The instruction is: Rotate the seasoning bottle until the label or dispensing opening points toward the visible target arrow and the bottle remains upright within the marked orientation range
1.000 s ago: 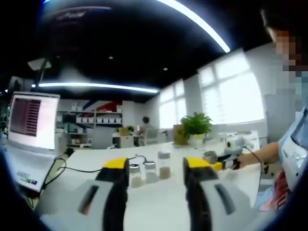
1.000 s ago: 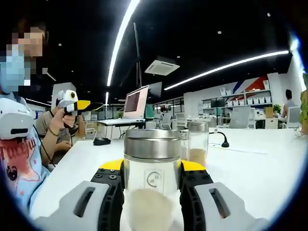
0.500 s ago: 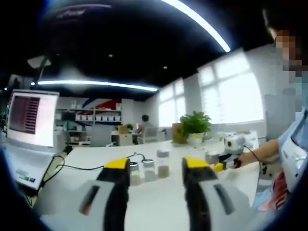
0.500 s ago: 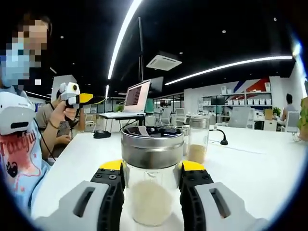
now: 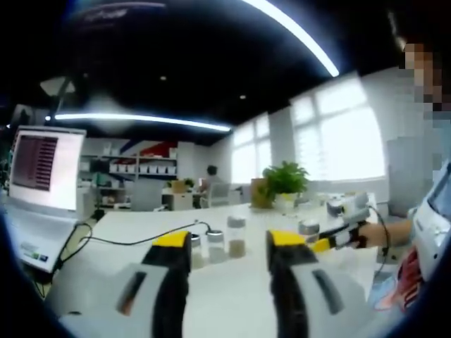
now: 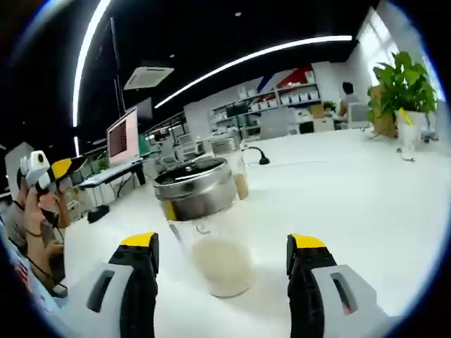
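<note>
Right gripper [image 6: 220, 248] stood wide open astride seasoning bottle [image 6: 206, 224], jaws clear of glass. Glass likely slippery, breakable; best gripped below metal lid [image 6: 194, 187].

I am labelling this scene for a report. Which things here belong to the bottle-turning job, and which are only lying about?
Job: the seasoning bottle, standing between the open right gripper; the left gripper, open, holding nothing.

Lying about: three small jars, laptop, potted plant, black cable.

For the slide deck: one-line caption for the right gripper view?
Right gripper open around a steel-lidded seasoning bottle on the white table.
</note>
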